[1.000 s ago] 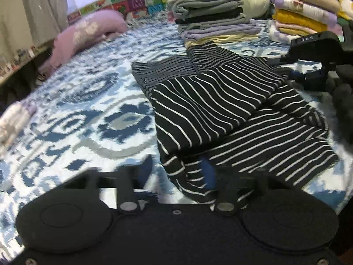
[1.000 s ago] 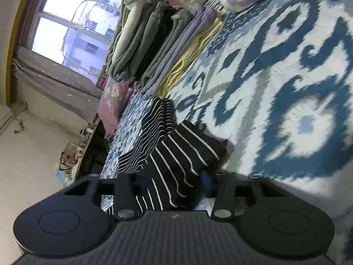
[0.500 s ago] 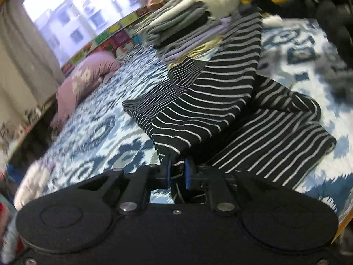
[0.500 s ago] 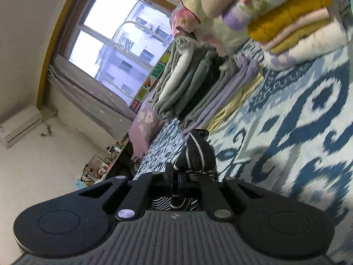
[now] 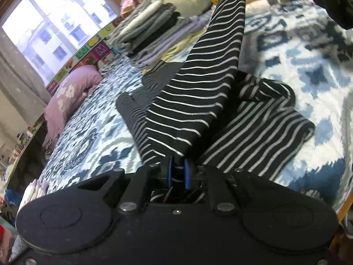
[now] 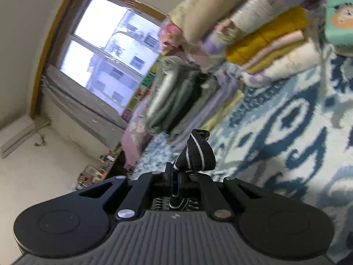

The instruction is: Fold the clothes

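Bed cover (image 5: 297, 70): blue and white pattern, spread across the bed; it serves as the reference for all positions below.

Striped garment (image 5: 198, 92): black with thin white stripes, lying near the middle of the bed cover. One long edge is lifted clear of the cover and stretched taut between the two grippers, running from the near edge of the cover up toward the far side. The remaining folds, including a bunched part, rest on the cover under and beside the raised edge.

Folded stacks: a grey and lilac pile (image 5: 154, 28) sits at the far side of the bed cover toward the window; a second pile with a mustard-yellow layer (image 6: 264, 42) stands on the cover nearby.

Pink pillow (image 5: 68, 95): at the window-side edge of the cover.

Left gripper (image 5: 177, 174): at the near edge of the cover, jaws nearly closed, blue pads clamping the garment's near corner.

Right gripper (image 6: 176, 183): raised above the cover, jaws fully closed, pinching a bunched striped corner.
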The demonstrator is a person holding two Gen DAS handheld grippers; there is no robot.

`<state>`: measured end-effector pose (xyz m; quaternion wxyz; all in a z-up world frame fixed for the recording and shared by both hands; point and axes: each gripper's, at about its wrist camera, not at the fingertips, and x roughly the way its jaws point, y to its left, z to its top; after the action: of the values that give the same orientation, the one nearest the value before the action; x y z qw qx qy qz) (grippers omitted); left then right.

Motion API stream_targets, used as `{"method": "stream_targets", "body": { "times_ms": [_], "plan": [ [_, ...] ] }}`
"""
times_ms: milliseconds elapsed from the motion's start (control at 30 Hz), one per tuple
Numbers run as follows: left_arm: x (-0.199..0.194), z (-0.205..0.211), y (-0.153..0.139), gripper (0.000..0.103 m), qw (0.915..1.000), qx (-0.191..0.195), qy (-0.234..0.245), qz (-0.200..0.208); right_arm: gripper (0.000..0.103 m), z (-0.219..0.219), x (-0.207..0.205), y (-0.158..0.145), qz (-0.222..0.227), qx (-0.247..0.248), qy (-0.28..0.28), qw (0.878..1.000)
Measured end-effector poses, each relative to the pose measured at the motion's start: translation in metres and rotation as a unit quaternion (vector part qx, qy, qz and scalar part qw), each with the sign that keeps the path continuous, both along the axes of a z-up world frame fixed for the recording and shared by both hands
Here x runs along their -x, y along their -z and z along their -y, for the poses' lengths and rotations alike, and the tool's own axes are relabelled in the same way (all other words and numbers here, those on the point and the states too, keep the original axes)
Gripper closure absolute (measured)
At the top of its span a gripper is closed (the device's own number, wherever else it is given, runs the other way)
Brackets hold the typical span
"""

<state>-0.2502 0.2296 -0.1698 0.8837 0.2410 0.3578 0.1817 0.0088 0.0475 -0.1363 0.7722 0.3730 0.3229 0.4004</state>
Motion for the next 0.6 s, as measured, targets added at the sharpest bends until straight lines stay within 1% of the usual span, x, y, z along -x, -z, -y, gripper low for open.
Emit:
{"method": "stream_targets", "body": {
  "times_ms": [133,233,300,333,400,433,467,500,567,600],
  "plan": [
    [0.005,-0.007,-0.003,0.093,0.9994,0.035,0.008,-0.003,0.097,-0.004,-0.002,0.015,-0.028,0.033,0.009,0.999],
    [0.011,-0.015,-0.008,0.093,0.9979,0.064,0.009,0.004,0.097,-0.001,0.000,0.015,-0.026,0.025,0.016,0.999],
    [0.015,-0.016,-0.011,0.093,0.9960,0.087,0.019,0.002,0.097,-0.001,0.001,0.014,-0.018,0.027,0.015,0.999],
    [0.019,-0.018,-0.017,0.089,0.9936,0.110,0.028,0.003,0.097,-0.003,0.001,0.015,-0.019,0.032,0.014,0.999],
    [0.031,-0.030,-0.035,0.080,0.9844,0.168,0.037,0.034,0.097,-0.007,0.000,0.020,-0.022,0.046,0.012,0.999],
    [0.039,-0.040,-0.047,0.080,0.9798,0.189,0.025,0.061,0.097,-0.009,-0.001,0.022,-0.025,0.054,0.013,0.998],
    [0.045,-0.051,-0.056,0.080,0.9774,0.195,0.005,0.081,0.097,-0.010,-0.001,0.025,-0.030,0.057,0.016,0.998],
    [0.051,-0.062,-0.062,0.080,0.9752,0.199,-0.019,0.096,0.097,-0.008,-0.002,0.026,-0.034,0.049,0.017,0.998],
    [0.065,-0.085,-0.074,0.080,0.9680,0.210,-0.067,0.120,0.097,-0.007,-0.003,0.026,-0.037,0.033,0.014,0.999],
    [0.070,-0.092,-0.075,0.081,0.9652,0.215,-0.082,0.124,0.097,-0.007,-0.004,0.025,-0.035,0.026,0.010,0.999]
  ]
}}
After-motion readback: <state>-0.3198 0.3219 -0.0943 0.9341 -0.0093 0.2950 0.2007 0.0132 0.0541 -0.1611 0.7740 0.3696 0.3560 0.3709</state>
